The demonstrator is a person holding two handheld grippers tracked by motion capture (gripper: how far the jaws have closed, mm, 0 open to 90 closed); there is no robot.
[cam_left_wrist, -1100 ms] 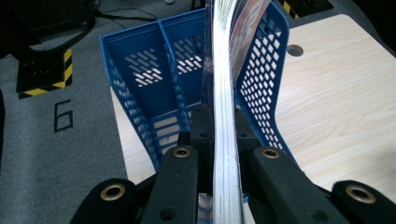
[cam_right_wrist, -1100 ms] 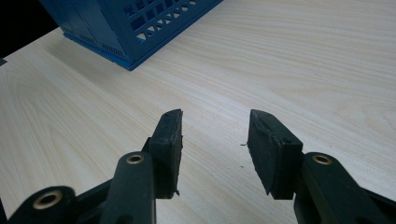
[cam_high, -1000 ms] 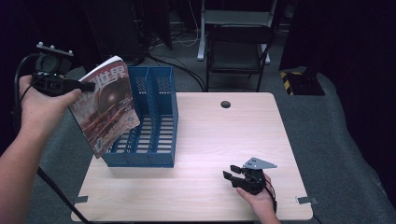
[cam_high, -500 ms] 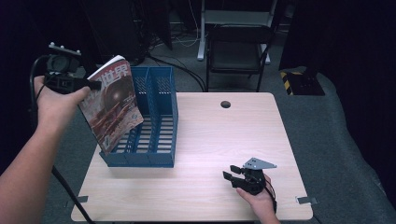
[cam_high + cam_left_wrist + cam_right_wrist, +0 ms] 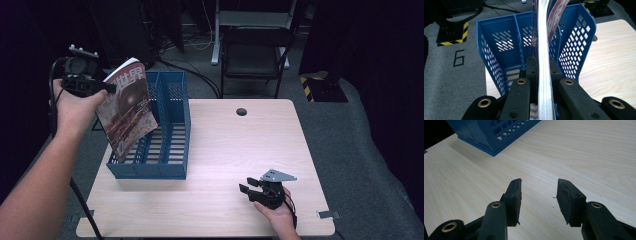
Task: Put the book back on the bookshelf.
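Magazine point(image 5: 129, 111) hanging tilted above the blue file rack point(image 5: 165, 150), left tongs point(image 5: 541, 67) clamping its edge. Loose pages are fanning (risk: catching the divider and buckling). Right tongs point(image 5: 539, 195) resting apart, empty, on the desk point(image 5: 225, 145).
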